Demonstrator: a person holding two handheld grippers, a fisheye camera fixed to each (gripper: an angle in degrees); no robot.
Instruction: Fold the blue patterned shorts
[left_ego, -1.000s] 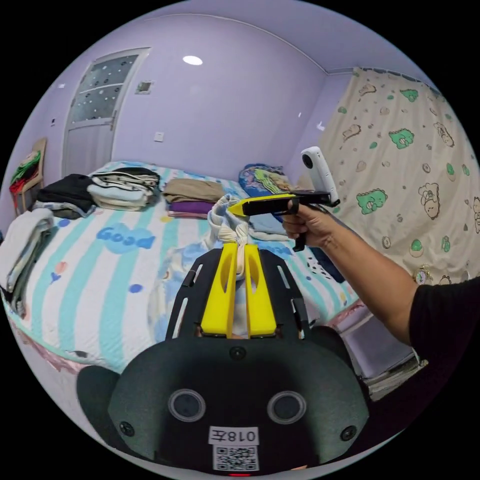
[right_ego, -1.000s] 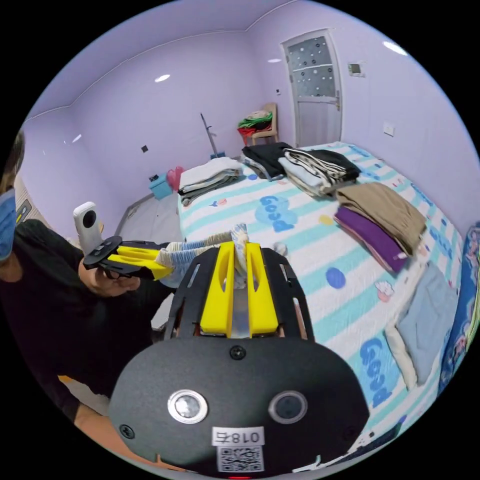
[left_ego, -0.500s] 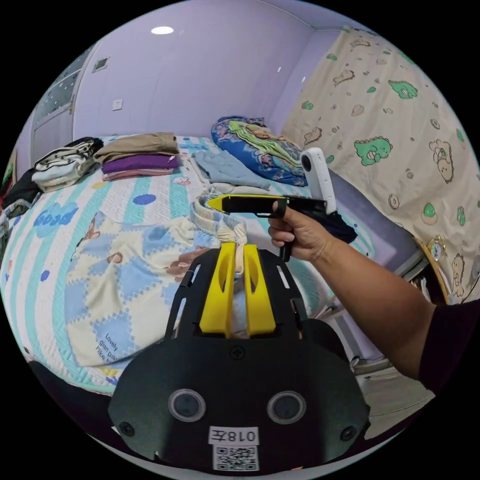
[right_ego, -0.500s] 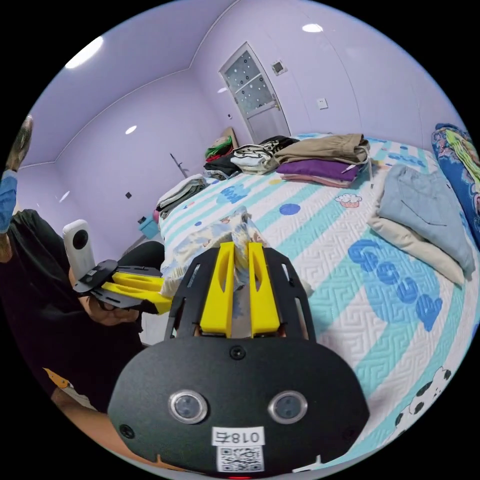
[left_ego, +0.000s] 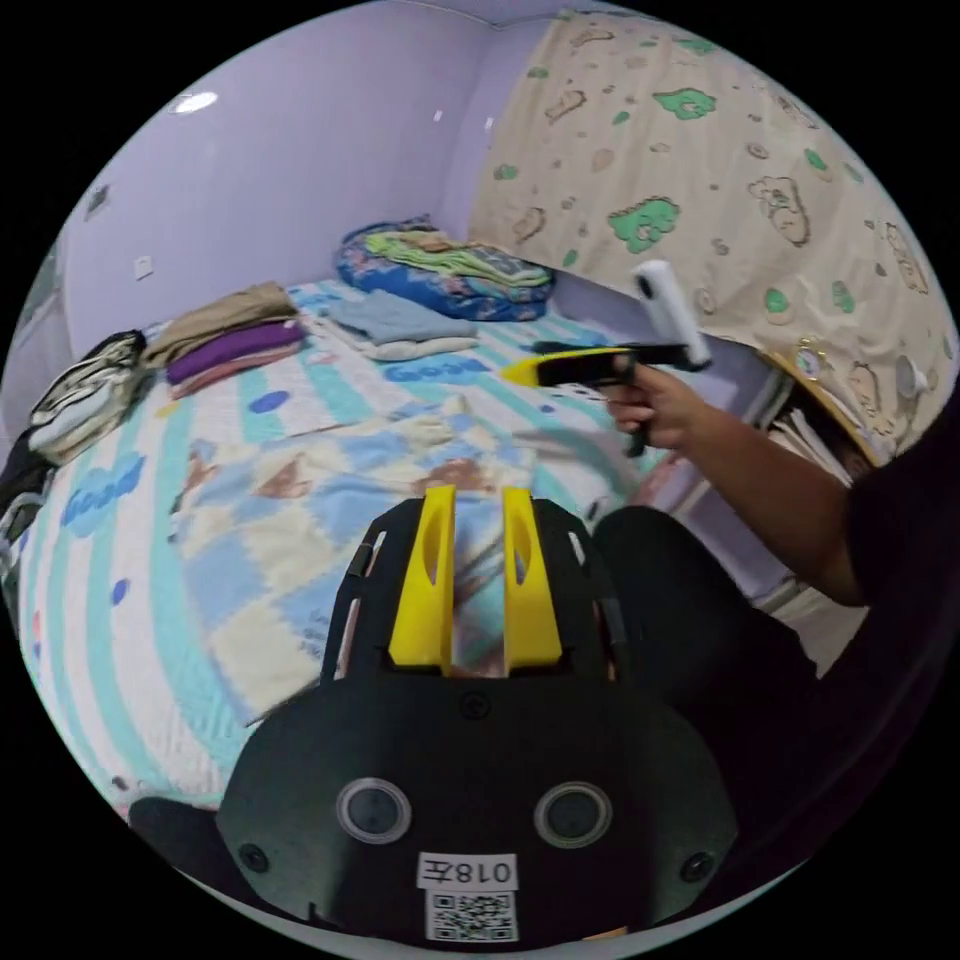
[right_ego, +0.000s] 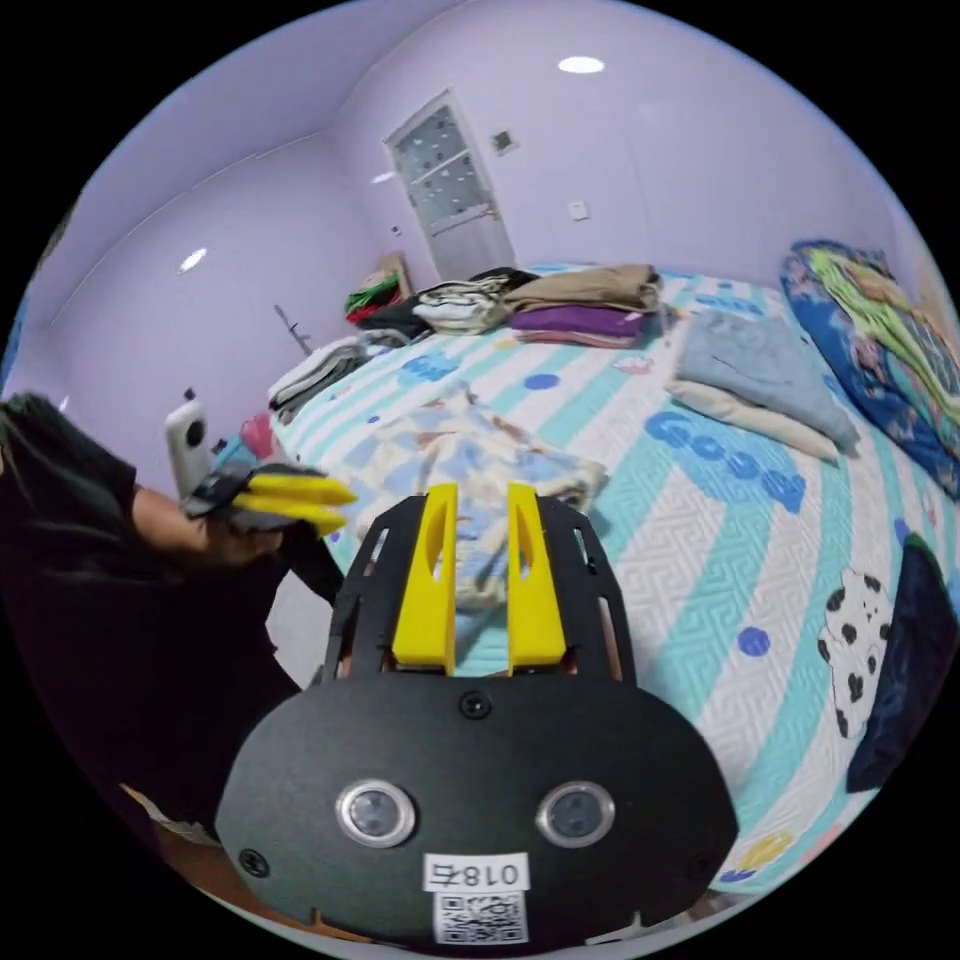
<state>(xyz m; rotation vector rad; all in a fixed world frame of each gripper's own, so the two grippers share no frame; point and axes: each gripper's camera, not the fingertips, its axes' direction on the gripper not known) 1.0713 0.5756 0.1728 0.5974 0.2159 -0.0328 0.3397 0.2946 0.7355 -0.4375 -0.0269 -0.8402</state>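
Both grippers hang empty above the near edge of the bed (left_ego: 120, 640). Left gripper (left_ego: 476, 500): jaws parted, a clear gap between them, nothing held. Right gripper (right_ego: 482, 497): same in its own view, jaws apart, empty; seen from the left gripper view (left_ego: 545, 370) its state cannot be told.

Blue patterned shorts (left_ego: 330, 510) lie spread flat on the bedspread, directly ahead of and below the left gripper. Their long axis appears to run from the near edge of the bed toward the folded piles. In the right gripper view the shorts (right_ego: 470, 460) sit ahead and slightly toward the person's side. Judgement: left gripper is the nearer to the shorts; right is held off past their edge, out toward the curtain (left_ego: 740, 160).

Surface: quilted striped bedspread, soft, so cloth should pinch up readily. Away from the shorts: stacks of folded clothes (right_ego: 580, 300), a blue cushion (left_ego: 440, 270), lilac walls, a door (right_ego: 450, 190).
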